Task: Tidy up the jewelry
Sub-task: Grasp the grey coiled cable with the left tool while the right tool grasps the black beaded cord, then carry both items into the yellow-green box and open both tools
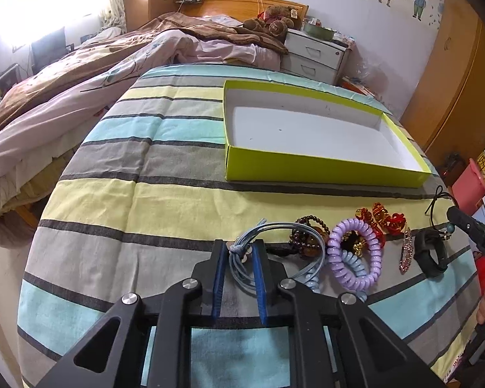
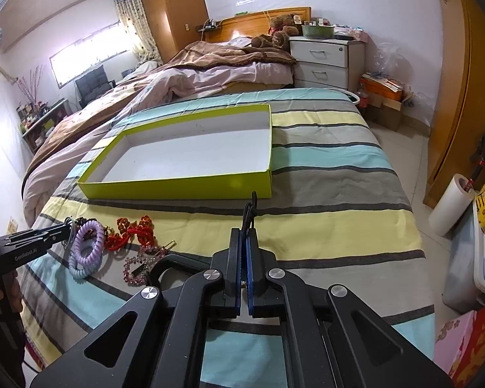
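Blue-grey cord loops (image 1: 242, 252) sit in the left gripper (image 1: 239, 258) jaws; right gripper (image 2: 244, 245) jaws pinch one black cord (image 2: 249, 216); one green box (image 1: 323, 165) lies beyond.

1. A bed (image 2: 323, 168) with a striped cover in blue, yellow and grey stretches ahead of the hand-held gripper.
2. Further ahead, rumpled pink and brown bedding (image 2: 190, 77) lies below a wooden headboard (image 2: 265, 16).
3. A white drawer unit (image 2: 326, 61) stands ahead to the right.
4. A bright window (image 2: 84, 55) with curtains glows far left.
5. A wooden wardrobe (image 2: 465, 97) lines the right wall.
6. The floor (image 2: 414, 148) is pale tile.
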A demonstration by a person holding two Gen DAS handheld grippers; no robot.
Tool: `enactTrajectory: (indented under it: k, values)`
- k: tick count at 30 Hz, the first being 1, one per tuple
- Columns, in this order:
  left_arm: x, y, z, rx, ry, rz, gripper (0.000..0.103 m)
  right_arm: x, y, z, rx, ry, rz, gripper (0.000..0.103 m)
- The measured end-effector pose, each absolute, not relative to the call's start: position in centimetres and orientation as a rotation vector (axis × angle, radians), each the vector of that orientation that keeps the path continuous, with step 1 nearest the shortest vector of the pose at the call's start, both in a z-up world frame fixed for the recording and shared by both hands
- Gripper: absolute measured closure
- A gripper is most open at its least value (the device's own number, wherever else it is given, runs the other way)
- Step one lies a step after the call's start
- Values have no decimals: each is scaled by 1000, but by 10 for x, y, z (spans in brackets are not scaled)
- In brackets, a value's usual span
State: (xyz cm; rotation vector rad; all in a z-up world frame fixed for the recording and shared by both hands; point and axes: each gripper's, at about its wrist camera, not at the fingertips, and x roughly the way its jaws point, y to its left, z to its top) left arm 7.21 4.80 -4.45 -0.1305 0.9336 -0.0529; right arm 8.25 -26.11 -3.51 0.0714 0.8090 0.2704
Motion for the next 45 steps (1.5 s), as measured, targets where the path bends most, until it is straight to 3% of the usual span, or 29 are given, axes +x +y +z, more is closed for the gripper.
enactTrajectory:
  k: [17, 27, 35, 45]
  values:
    - [63, 54, 5, -136, 828, -74, 86, 78, -266, -4, 108, 722, 274, 101]
    - [97, 51, 37, -165, 782, -117, 86, 98, -265, 19, 135, 685, 312, 101]
    - [144, 46, 33, -158, 807, -140, 86, 143, -256, 27, 149, 701, 357, 101]
    - [206, 33, 6, -159, 884, -172, 86, 208, -239, -2, 112, 802, 365, 101]
